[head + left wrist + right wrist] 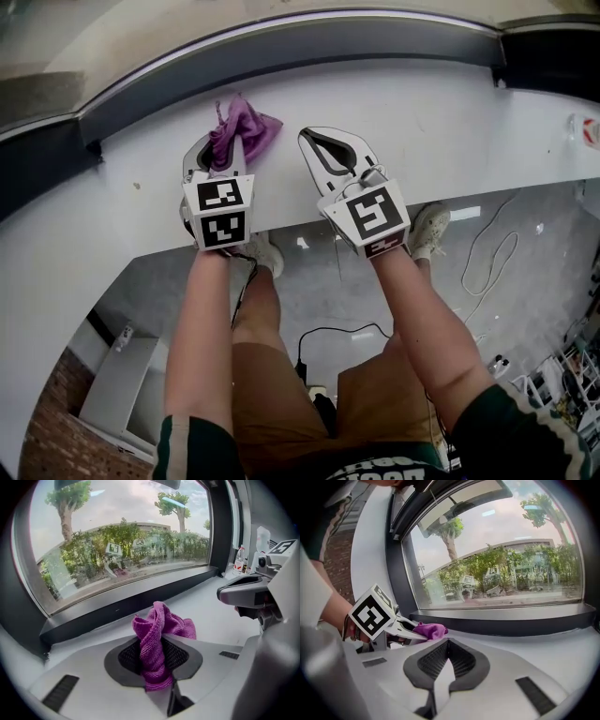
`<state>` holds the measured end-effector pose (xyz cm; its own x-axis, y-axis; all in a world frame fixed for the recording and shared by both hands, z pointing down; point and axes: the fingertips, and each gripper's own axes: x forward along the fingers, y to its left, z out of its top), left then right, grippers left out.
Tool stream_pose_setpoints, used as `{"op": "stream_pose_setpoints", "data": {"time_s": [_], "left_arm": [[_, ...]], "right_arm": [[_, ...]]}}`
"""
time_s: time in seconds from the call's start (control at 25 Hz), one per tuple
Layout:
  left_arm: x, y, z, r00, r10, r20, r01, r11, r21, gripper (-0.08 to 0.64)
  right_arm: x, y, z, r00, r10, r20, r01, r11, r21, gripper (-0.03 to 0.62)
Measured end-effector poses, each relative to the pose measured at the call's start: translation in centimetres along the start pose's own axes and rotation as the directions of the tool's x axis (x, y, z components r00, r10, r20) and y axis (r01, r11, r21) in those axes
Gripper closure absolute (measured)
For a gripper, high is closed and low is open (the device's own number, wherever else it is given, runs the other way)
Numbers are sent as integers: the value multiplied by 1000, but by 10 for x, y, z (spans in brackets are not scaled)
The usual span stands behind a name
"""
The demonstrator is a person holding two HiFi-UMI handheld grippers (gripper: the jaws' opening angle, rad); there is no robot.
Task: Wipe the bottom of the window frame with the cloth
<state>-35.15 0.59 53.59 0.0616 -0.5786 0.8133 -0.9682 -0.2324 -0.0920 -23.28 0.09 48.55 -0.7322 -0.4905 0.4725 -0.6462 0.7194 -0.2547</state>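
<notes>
Left tool (223, 150): jaws clamped on the cloth (246, 127). In the left gripper view the purple cloth is pinched as a twisted bunch between the pads, with most of its bulk spilling out ahead of the tips. We judge this to be deliberate, since a wad leading the tool lets fabric rather than plastic meet the frame.

Right tool (319, 141): jaws together, nothing between them. The right gripper view shows the pads meeting along a closed seam. It sits just beside the left tool, tips toward the window, and does not touch the cloth. We read it as idle, parked out of the wiping path.

Location: both tools are over the white sill (450, 122), roughly midway between its near and far edges. The cloth is the forward-most item. It is near the dark frame (328, 42) that runs along the sill's far edge but apart from it, and a strip of bare sill shows between them in the left gripper view. We cannot tell whether the cloth's underside touches the sill.

Status (judgement): wiping of the bottom rail is not yet under way, though the cloth is gripped and aimed. The next move calls for pushing the wad forward into the corner where sill meets frame, then sweeping along the rail. Risk: the bunch is held only by a narrow twist, so drag against the rail could tug it loose.
</notes>
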Motion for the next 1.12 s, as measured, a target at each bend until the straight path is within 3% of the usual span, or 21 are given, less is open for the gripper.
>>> {"op": "stream_pose_setpoints", "data": {"time_s": [0.52, 1.12], "left_arm": [[-17, 86, -38, 999, 45, -8, -45, 999, -9, 463], [-45, 183, -93, 988, 140, -60, -145, 985, -90, 463]], "right_arm": [[70, 69, 16, 999, 51, -3, -51, 998, -24, 577], [124, 141, 21, 991, 126, -35, -129, 989, -73, 577]]}}
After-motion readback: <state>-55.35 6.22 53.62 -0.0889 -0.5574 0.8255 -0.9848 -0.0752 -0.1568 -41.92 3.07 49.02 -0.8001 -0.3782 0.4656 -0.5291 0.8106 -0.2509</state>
